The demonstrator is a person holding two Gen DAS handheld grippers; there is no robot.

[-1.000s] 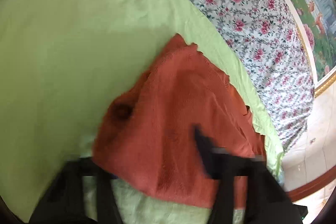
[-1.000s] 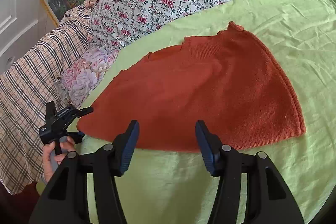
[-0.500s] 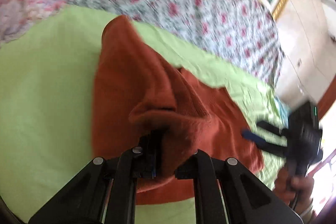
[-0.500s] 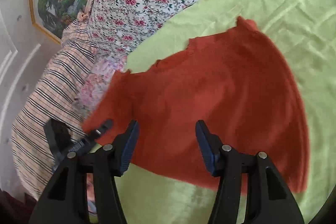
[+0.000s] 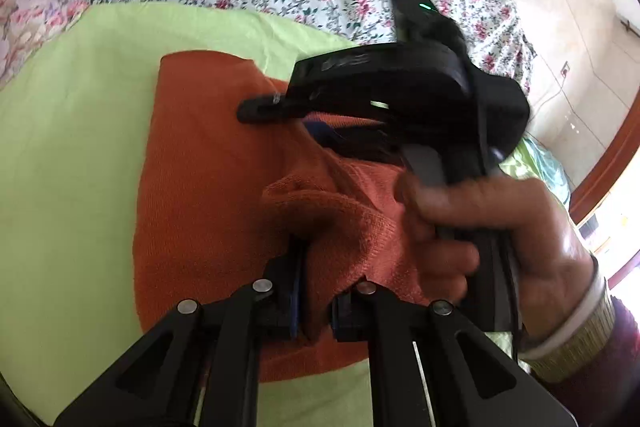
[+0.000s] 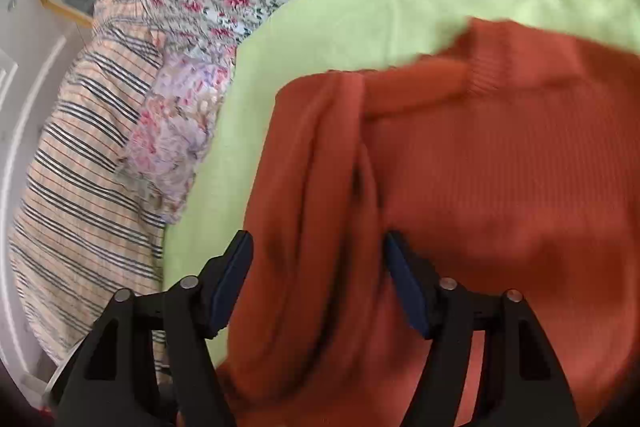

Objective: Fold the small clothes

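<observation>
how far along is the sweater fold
Early. Done: the sweater lies on the green sheet. In hand: the left claw is shut on a bunched edge lifted over the body; the right claw is open above it. Left: laying that flap flat and the remaining folds.

In the left wrist view the right tool (image 5: 276, 109) and the hand (image 5: 496, 227) holding it are motion-blurred and hide the far part of the orange sweater (image 5: 208, 187). The right wrist view is blurred throughout (the sweater (image 6: 500, 187) runs off its right and lower edges).
</observation>
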